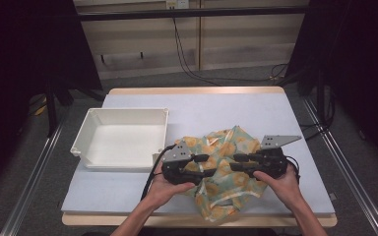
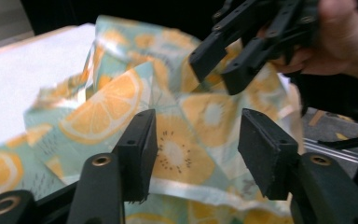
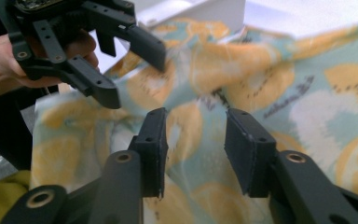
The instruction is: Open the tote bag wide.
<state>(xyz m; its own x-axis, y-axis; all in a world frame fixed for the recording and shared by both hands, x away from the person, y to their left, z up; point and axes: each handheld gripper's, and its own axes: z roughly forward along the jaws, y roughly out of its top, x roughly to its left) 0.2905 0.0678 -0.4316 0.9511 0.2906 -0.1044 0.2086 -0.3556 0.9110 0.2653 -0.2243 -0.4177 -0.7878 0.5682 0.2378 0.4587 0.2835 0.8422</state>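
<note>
Mint cloth [image 1: 226, 162] (orange citrus-slice print), white bin [image 1: 123, 138].

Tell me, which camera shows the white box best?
The high view: the whole white box sits left of the fruit-print cloth, open side up. The right gripper view catches just a blurry corner; the left gripper view faces the cloth.

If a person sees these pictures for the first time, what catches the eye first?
First the crumpled cloth printed with orange citrus slices, lying at the near edge of the table. The left tongs and the right tongs hover over it, facing each other, both with jaws open and gripping nothing. To the left of the cloth stands an empty white bin.
</note>
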